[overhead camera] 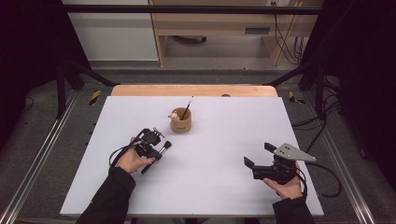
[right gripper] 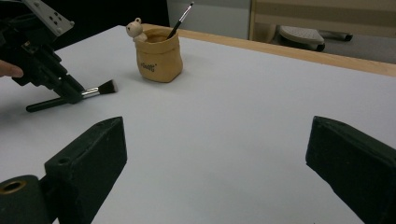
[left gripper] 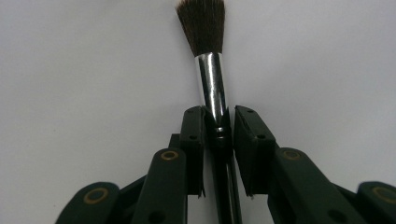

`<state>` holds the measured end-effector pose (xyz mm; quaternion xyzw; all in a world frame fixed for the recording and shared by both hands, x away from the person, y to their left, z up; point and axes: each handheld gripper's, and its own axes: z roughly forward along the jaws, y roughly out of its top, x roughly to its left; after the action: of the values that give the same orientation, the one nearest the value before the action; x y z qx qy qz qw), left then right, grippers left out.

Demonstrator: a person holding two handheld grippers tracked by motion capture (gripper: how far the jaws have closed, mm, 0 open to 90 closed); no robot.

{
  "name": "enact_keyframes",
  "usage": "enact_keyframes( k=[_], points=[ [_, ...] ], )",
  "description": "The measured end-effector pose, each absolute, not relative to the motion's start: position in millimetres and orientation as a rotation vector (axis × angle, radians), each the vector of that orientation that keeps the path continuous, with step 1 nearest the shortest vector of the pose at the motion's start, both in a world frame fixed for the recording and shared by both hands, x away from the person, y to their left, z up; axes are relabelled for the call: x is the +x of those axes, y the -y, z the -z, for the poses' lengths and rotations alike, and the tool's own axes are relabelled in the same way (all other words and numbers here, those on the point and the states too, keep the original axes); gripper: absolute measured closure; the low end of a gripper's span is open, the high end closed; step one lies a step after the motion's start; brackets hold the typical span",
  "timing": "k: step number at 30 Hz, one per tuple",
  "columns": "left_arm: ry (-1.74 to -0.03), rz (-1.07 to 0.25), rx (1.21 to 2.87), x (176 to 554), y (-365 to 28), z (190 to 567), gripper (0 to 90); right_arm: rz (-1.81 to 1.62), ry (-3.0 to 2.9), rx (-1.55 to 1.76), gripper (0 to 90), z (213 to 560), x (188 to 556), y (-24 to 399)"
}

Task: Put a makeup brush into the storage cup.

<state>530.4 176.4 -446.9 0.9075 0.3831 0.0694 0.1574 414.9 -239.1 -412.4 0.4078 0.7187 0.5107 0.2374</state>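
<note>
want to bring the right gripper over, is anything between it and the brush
Nothing: in the high view, bare white table runs from the right gripper to the brush.

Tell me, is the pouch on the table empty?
No, a thin brush stands inside the tan pouch, its tip rising above the rim.

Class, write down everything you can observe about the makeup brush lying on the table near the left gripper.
The brush has a dark, flared bristle head, a shiny silver metal ferrule and a slim black handle. It lies flat on the white table, in front of the tan pouch-shaped holder, bristles pointing toward the table's right side. The left gripper straddles it where ferrule meets handle, its black pads closed against both sides. The handle end sticks out behind the jaws, resting on the surface.
</note>
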Motion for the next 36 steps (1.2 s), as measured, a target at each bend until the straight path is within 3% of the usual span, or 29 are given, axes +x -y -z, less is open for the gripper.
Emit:
enact_keyframes(
  k=[21, 36],
  points=[
    [-1.062, -0.186, 2.626, 531, -174, 447, 77.3, -1.400, -1.970, 1.118, 5.7, 412, 415, 239],
    [-0.977, -0.287, 2.591, 521, -177, 426, 77.5, -1.404, -1.963, 1.122, 5.7, 412, 415, 240]
  ],
)
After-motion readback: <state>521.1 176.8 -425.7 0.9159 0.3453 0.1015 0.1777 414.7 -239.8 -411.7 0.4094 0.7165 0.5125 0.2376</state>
